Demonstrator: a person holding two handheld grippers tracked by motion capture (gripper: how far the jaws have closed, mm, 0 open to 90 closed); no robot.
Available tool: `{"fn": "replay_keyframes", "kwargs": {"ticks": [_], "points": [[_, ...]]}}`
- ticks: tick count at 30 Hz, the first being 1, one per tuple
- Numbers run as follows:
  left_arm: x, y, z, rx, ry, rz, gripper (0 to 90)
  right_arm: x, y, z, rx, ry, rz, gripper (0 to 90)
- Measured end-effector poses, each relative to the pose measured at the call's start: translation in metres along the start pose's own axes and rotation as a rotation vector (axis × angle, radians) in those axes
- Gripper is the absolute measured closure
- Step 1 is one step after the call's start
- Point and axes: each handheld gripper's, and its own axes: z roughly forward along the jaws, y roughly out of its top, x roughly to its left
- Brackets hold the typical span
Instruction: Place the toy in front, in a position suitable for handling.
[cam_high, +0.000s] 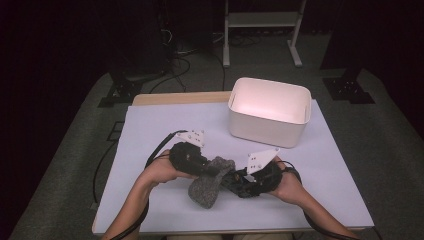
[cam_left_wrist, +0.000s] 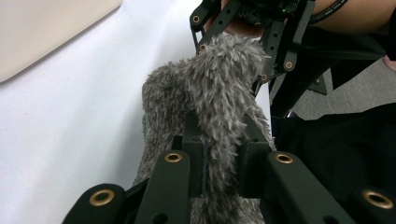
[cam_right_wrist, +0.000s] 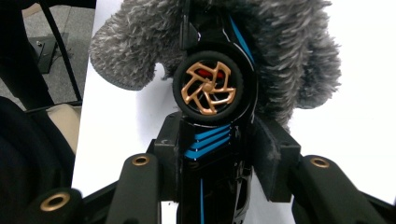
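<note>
Right gripper view, nearest to the scene, looks straight down its own black jaws at a toy car (cam_right_wrist: 212, 140): glossy black body with blue stripes and a bronze-spoked wheel, turned on its side, with the jaws closed against its flanks. Grey fuzzy fabric crowds around the car's far end, so the car appears to be going into, or coming out of, a fuzzy grey pouch (cam_right_wrist: 289, 51); which of the two cannot be told.

Left gripper view shows the same pouch (cam_left_wrist: 219, 93) pinched between that gripper's jaws, which stand narrow with a fold of the pile pressed between them. Beyond it the right gripper's linkage closes in from the top.

From the high view, the left gripper (cam_high: 212, 169) and the right gripper (cam_high: 231, 178) meet near the front edge of the white table (cam_high: 150, 130), the pouch (cam_high: 205, 189) hanging between them down onto the surface. A white bin (cam_high: 267, 125) stands farther back to the right, well apart from both hands.

To do this step well, the left gripper should probably keep its pinch on the fabric edge steady, while the right moves the car along the line of the pouch's mouth rather than across it, so the wheel does not snag the pile. Lifting the pouch slightly off the table would likely ease the slide.

No brand, label or readable writing shows on the car, pouch or bin.
</note>
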Motion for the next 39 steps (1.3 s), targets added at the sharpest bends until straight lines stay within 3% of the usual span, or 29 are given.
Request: {"fn": "replay_keyframes", "kwargs": {"ticks": [8,11,23,29,33,36,39], "points": [[-0.005,0.006,-0.015,-0.030,0.000,0.021,77.7,-0.001,0.010,0.010,-0.043,0.029,0.004,56.8],[-0.008,0.009,-0.016,-0.017,0.006,0.036,77.6,0.001,0.014,0.014,-0.045,0.040,-0.003,56.7],[-0.008,0.015,-0.006,-0.016,-0.005,0.045,77.2,0.002,0.012,-0.002,0.010,0.018,0.001,53.3],[-0.004,0.011,-0.006,-0.048,-0.018,0.027,77.0,0.002,0.002,-0.007,0.037,0.011,0.011,57.0],[-0.004,0.013,-0.003,-0.056,-0.023,0.025,77.0,0.001,0.001,-0.008,0.043,0.010,0.012,57.3],[-0.007,0.019,0.002,-0.048,-0.038,0.042,76.8,0.001,0.004,-0.009,0.014,0.020,0.018,55.6],[-0.009,0.024,0.005,-0.043,-0.038,0.051,76.6,0.003,0.005,-0.010,0.022,0.008,-0.005,56.1]]}}
